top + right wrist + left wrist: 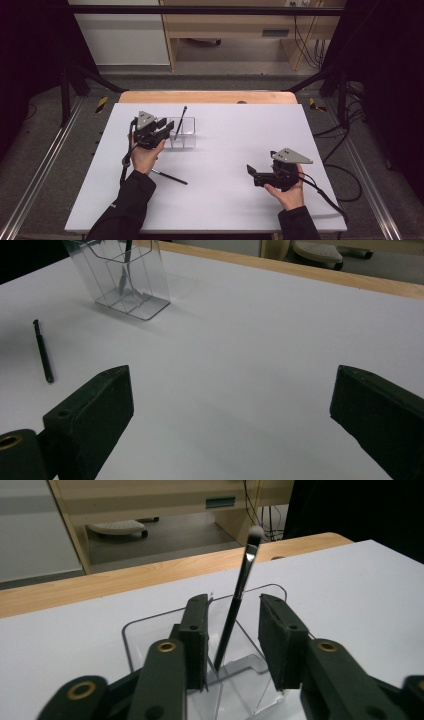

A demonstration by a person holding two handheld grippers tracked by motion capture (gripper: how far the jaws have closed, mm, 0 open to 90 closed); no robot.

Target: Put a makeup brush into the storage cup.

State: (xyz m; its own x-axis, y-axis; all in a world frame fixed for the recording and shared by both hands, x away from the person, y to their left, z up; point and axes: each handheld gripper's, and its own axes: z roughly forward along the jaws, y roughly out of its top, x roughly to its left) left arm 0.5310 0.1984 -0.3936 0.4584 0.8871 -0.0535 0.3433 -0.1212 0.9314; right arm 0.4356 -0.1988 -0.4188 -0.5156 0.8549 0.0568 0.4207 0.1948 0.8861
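High view first: the left gripper [159, 131] is parked right at a clear organizer [183, 133] on the white desk [225, 150], and a thin makeup brush [180, 122] is seen leaning up out of the box just beyond the fingers. A second brush [170, 177] is left lying flat on the desk, behind the left gripper and beside the person's sleeve. The right gripper [254, 174] is held well apart from all that, with bare desk ahead of its fingers.

Left gripper view: the fingers [196, 640] are spread apart with the upright brush [235, 605] standing between them. Contact with either pad can't be confirmed, so it's not called a grip. The lower end is seen resting down in one compartment of the organizer [150, 645], the pale tip pointing up and away.

Right gripper view: the fingers [95, 415] are wide apart over empty desk, nothing between them. The organizer [125, 280] is seen far ahead to the left, the loose brush [43, 351] closer on that side.

Handling guess: these brushes are probably very light, stiff and a bit slick, so they'd likely roll or pivot if pinched off-centre. The loose one is best taken mid-handle. The organizer looks like thin plastic and is easily nudged.

Hard to make out: the organizer's dividers, since everything is see-through, and its top is cut off in the right gripper view. The loose brush's bristle end can't be told apart.
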